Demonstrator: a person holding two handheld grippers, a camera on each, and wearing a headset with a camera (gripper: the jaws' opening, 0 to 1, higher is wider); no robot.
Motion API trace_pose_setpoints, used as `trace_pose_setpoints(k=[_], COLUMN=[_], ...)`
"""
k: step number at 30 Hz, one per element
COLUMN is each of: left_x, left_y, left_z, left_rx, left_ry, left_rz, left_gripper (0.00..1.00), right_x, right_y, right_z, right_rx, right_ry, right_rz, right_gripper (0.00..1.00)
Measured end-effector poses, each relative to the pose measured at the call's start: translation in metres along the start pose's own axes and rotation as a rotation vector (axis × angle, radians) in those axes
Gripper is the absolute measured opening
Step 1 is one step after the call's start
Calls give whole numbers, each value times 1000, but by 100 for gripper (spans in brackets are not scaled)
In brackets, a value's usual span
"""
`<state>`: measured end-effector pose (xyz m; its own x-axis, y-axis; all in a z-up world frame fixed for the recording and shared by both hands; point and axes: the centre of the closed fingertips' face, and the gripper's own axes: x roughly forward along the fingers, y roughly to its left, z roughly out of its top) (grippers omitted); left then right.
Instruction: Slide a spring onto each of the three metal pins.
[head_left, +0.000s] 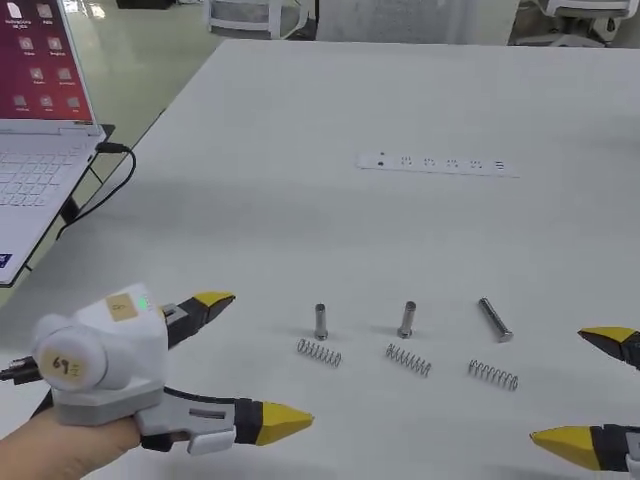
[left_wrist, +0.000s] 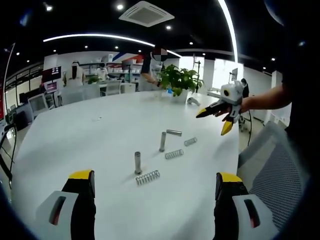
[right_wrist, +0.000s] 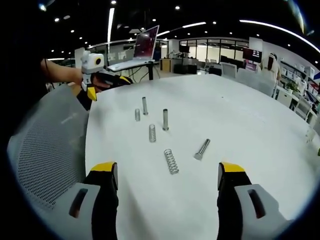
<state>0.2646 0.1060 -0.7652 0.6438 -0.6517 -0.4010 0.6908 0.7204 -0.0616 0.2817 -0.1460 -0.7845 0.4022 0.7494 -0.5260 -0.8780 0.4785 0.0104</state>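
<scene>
Wide open on the left claw (head_left: 262, 360), nothing between the yellow tips, hovering low over the white surface (head_left: 400, 230) off the left end of the row. Same on the right claw (head_left: 570, 386): gaping, empty, poised off the right end. Out in front, three in a line: left pin (head_left: 320, 320) and middle pin (head_left: 407, 318) standing upright, right pin (head_left: 494, 319) tipped flat on its side. Just beside each, on the near side, lying loose: left spring (head_left: 319, 352), middle spring (head_left: 408, 360), right spring (head_left: 492, 375), none threaded yet. Probably feather-light thin wire, soft along the length, apt to squash, roll or ping away under a hard pinch. Best nipped gently across the coils near one end, leaving the bore free. Pins likely stiff, smooth, easy to topple; worth gripping low on the shaft.
</scene>
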Motion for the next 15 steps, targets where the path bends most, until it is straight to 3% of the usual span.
trace_pose_setpoints(k=[15], left_x=[-4], left_y=[5], left_z=[-1], left_rx=[-1], left_ry=[7], left_rz=[4], left_gripper=[98], right_x=[19], right_y=[-17], right_z=[15], right_rx=[2], right_ry=[26], right_rz=[18], right_gripper=[74])
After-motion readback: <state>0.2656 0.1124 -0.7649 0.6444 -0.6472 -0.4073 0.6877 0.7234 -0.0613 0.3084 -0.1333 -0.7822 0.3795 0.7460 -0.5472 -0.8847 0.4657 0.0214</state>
